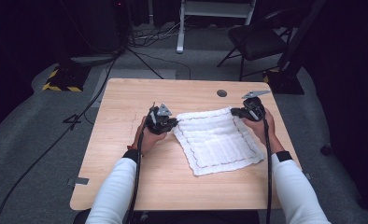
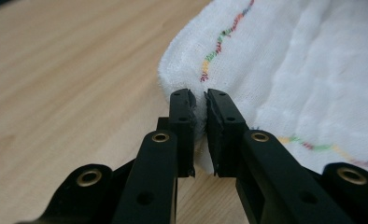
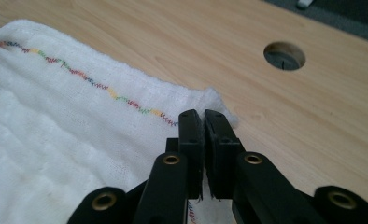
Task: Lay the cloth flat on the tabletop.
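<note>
A pale wooden counter (image 1: 126,154) stands on grey carpet, with a folding chair (image 1: 257,39) and a white frame well beyond its far edge and cables trailing across the floor to the left. A round hole (image 1: 222,93) is cut through the counter near its far edge, right of the middle; in the right gripper view it lies on the far right (image 3: 284,56), apart from the cloth.

A white quilted cloth (image 1: 217,141) lies spread on the right half of the counter, turned at an angle so its corners point near, far, left and right. A wavy line of coloured stitching runs just inside its hem.

The person's forearms in white sleeves come in from the near edge, one on each side of the cloth.

The left tool (image 1: 169,123) sits at the cloth's left corner. In the left gripper view (image 2: 199,112) its jaws stand at a narrow gap with the bunched edge of the cloth (image 2: 285,70) pinched between them, the corner lifted slightly off the wood.

The right tool (image 1: 238,112) is at the far right corner. In the right gripper view (image 3: 204,122) its jaws are pressed nearly together on the cloth's hem (image 3: 79,135), the tip of the corner poking out just beyond them.
</note>
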The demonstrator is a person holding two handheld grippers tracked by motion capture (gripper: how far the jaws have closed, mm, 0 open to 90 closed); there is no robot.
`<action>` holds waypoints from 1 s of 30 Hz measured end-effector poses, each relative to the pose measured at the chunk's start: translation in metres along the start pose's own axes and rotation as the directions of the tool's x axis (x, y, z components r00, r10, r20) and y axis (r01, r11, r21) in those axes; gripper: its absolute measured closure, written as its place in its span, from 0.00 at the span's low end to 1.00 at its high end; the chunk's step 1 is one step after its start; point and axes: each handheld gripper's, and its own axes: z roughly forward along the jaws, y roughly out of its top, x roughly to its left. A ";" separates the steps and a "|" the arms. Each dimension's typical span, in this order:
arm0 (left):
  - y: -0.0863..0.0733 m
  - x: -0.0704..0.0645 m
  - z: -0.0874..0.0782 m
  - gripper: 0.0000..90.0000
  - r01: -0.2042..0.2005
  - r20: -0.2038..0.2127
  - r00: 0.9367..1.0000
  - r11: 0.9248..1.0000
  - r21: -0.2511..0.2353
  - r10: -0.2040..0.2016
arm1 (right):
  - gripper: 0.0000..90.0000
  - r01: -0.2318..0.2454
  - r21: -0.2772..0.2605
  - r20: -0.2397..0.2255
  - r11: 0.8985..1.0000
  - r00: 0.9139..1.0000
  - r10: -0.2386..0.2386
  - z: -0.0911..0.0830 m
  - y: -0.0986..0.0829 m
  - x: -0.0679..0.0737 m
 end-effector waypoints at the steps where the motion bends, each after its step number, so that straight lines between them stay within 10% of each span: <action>1: 0.004 -0.001 -0.007 0.90 -0.002 0.000 1.000 1.000 -0.026 0.002 | 0.96 0.006 -0.017 -0.002 1.000 1.000 -0.006 -0.007 0.002 0.003; 17: 0.040 -0.027 -0.102 0.90 -0.115 0.014 0.993 0.982 -0.149 0.119 | 0.97 0.100 -0.215 -0.018 0.971 0.994 -0.106 -0.096 0.009 0.045; 30: 0.049 -0.068 -0.158 0.90 -0.248 0.031 0.966 0.953 -0.175 0.257 | 0.97 0.167 -0.326 -0.022 0.930 0.983 -0.184 -0.168 -0.010 0.096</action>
